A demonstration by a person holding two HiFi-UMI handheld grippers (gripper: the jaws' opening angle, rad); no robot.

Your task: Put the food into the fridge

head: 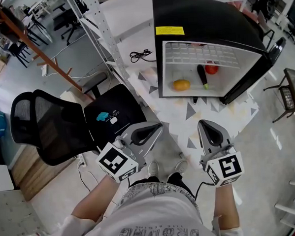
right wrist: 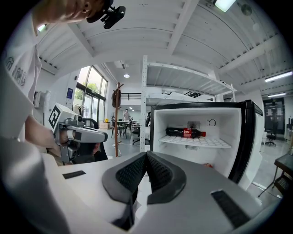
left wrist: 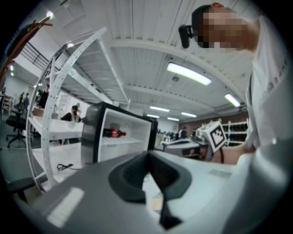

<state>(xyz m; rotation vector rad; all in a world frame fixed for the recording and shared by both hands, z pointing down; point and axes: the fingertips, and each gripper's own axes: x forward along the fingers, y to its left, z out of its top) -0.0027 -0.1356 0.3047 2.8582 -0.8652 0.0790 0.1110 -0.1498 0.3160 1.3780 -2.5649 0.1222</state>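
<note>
Both claws are empty. Your L claw [head: 156,128] is pinched shut w/ nothing in it, and your R claw [head: 203,123] is the same, pads together, nothing between. Both hang in front of your waist, well apart from the small black mini fridge w/ white inside [head: 201,18]. The fridge sits on a white floor mat w/ grey triangles [head: 206,112], and its door [head: 247,82] is open. The food is inside. On the fridge bottom there's a round orange-yellow fruit [head: 182,84] at the left, a long dark-green veg [head: 202,76] near it, and a round red tomato-like item [head: 211,68] just beside the veg. A dark cola bottle w/ red label [right wrist: 185,132] lies on its side on the white grid shelf above. No food shows outside the fridge, so the job looks close to done, prob. only the door left. If you do need to shift anything:
- **Red item:** likely soft & thin-skinned, so take it across its widest part w/ a light squeeze.
- **Orange fruit:** looks firmer but will roll, so grip across the middle.
- **Long veg:** looks stiff; hold it mid-length so it doesn't tip.
- **Bottle:** prob. the heaviest, smooth & ready to roll; clamp the body near the label, not the cap.
</note>
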